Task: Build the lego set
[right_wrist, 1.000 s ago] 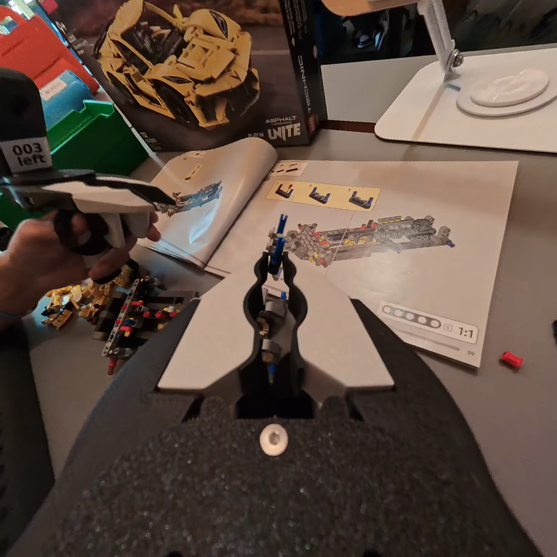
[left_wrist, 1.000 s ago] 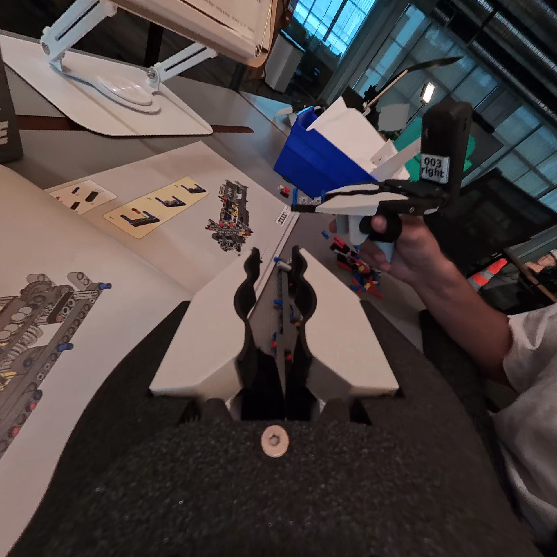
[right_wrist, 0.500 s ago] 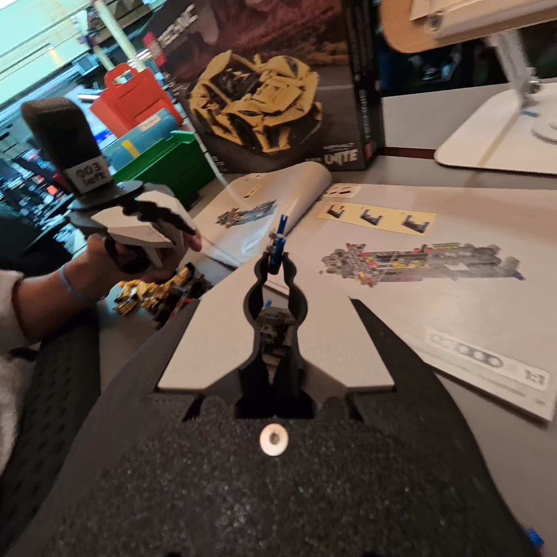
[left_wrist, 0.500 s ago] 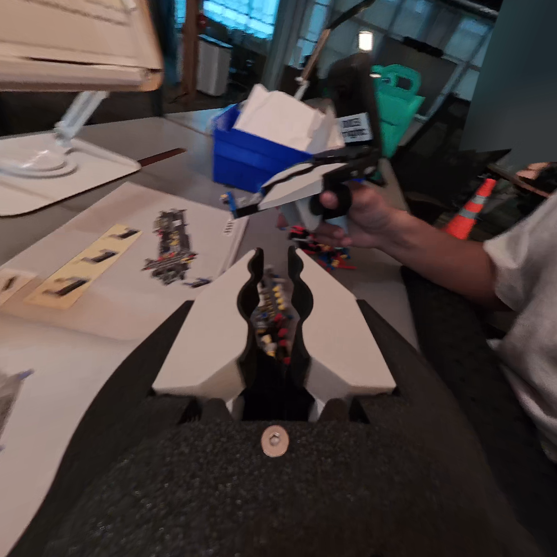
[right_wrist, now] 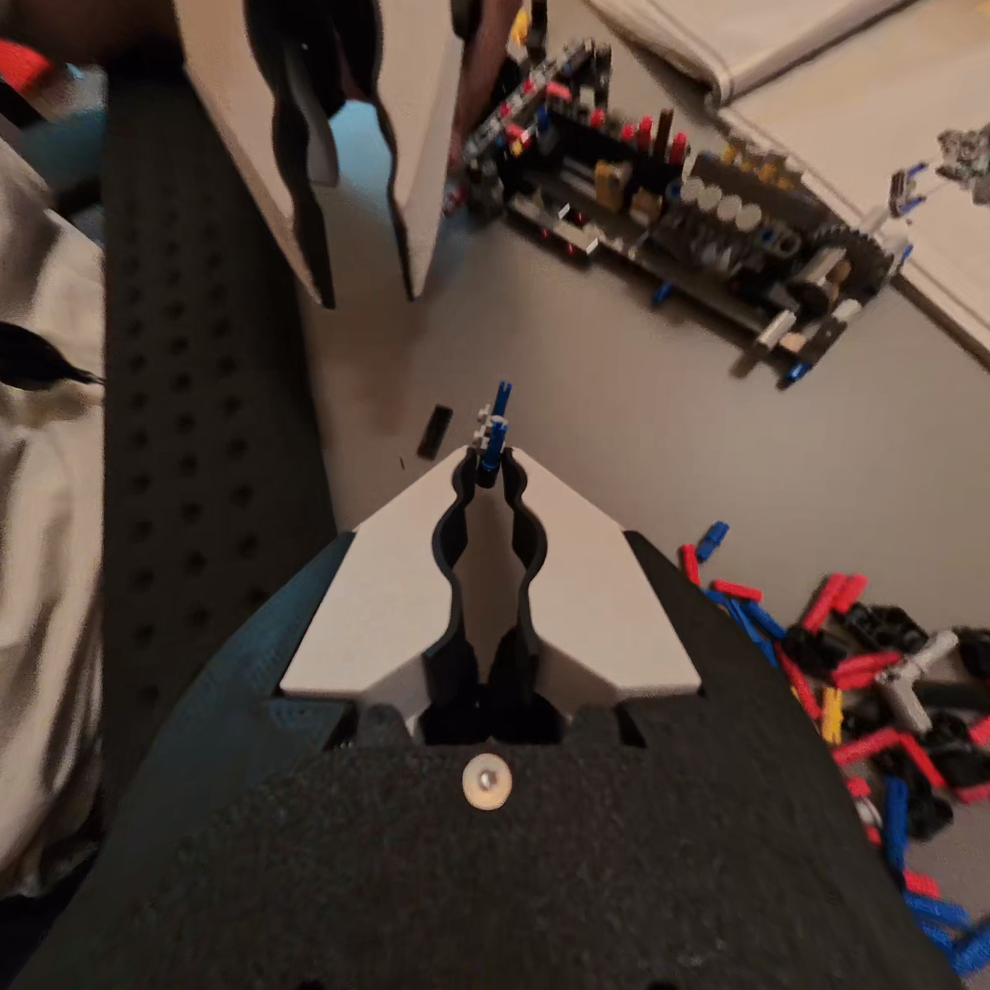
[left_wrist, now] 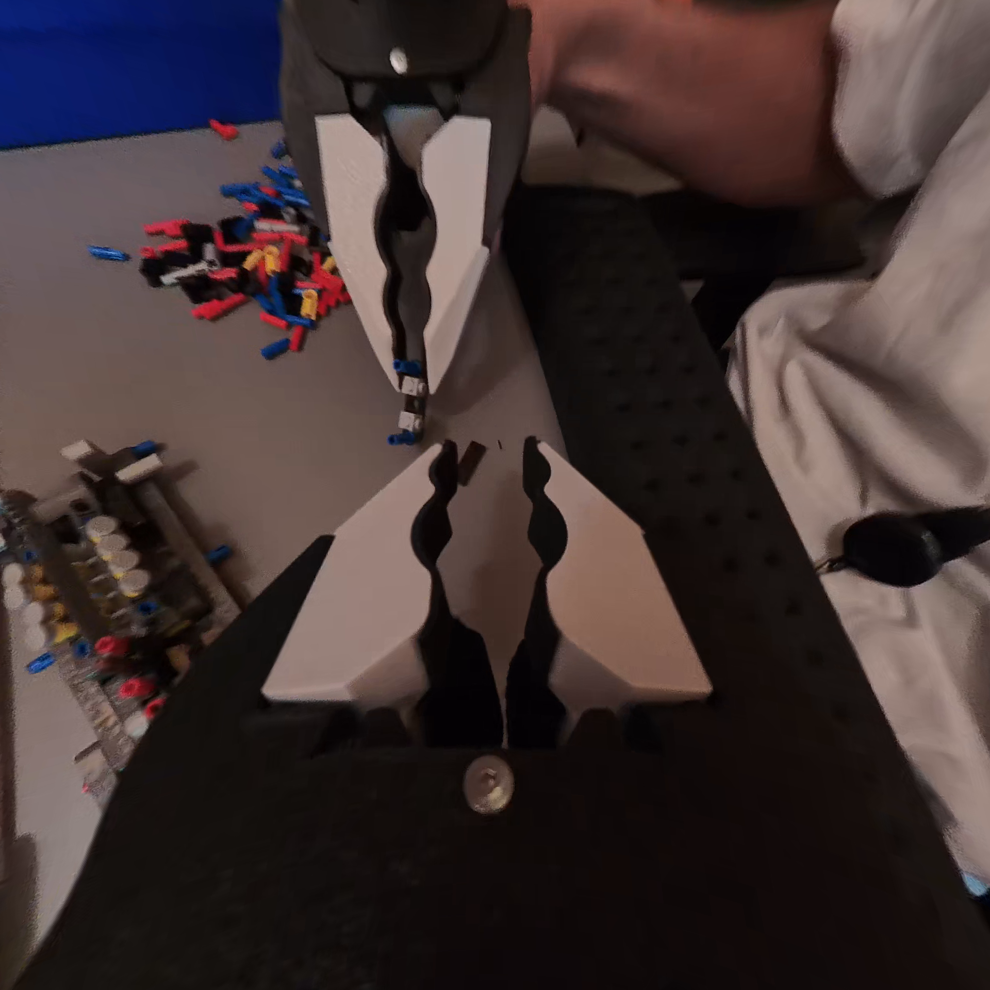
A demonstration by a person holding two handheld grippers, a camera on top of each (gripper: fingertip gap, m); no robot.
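Your right gripper [right_wrist: 488,455] is clamped on a small grey-and-blue pin assembly [right_wrist: 493,428], held above the grey table [right_wrist: 616,428]. Your left gripper [left_wrist: 488,447] faces it tip to tip, fingers spread and empty. A small black piece [right_wrist: 435,431] lies just beside both tips. The half-built chassis [right_wrist: 696,225] and loose pieces [left_wrist: 252,268] lie farther out.

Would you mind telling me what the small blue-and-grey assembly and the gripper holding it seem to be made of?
The small assembly looks like smooth moulded plastic: solid blue and grey colours, crisp edges. The right gripper has matte pale fingers, probably printed plastic, with black wavy pads; its grainy black body suggests textured plastic or foam.
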